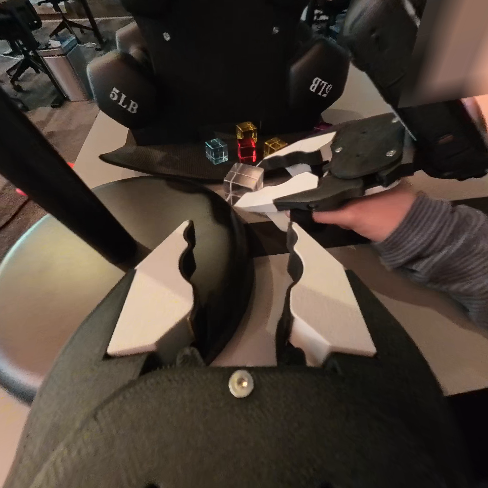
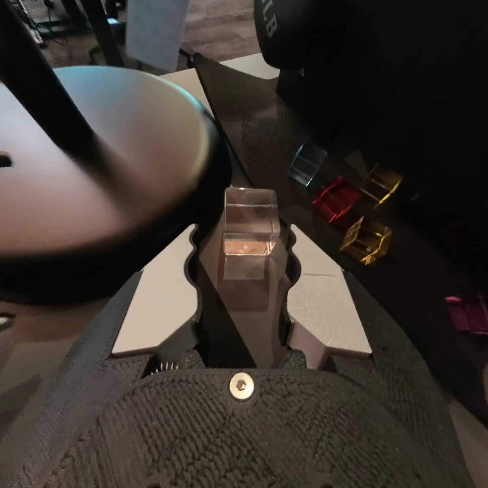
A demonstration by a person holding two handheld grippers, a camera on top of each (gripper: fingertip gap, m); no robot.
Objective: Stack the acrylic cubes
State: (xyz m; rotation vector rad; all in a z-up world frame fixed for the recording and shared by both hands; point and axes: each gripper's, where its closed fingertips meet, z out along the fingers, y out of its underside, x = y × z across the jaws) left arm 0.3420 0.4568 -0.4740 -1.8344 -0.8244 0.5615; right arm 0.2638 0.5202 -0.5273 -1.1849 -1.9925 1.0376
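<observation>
A dark round stand base (image 1: 169,237) fills the desk (image 1: 396,330) under my left gripper (image 1: 241,227), whose fingers are spread on nothing. My right gripper (image 2: 243,232), fingers spread, straddles a clear cube (image 2: 250,227) without touching it, just beside the black mat (image 1: 163,161). It looks hard, slick and chip-prone, so I judge its flat opposite faces the best hold; I see no containers.

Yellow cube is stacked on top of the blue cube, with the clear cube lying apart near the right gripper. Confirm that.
Wrong in one respect: the yellow cube sits on the red cube, not on the blue cube, which stands alone beside them. The left wrist view shows it. The clear cube does lie apart, near the right gripper.
</observation>
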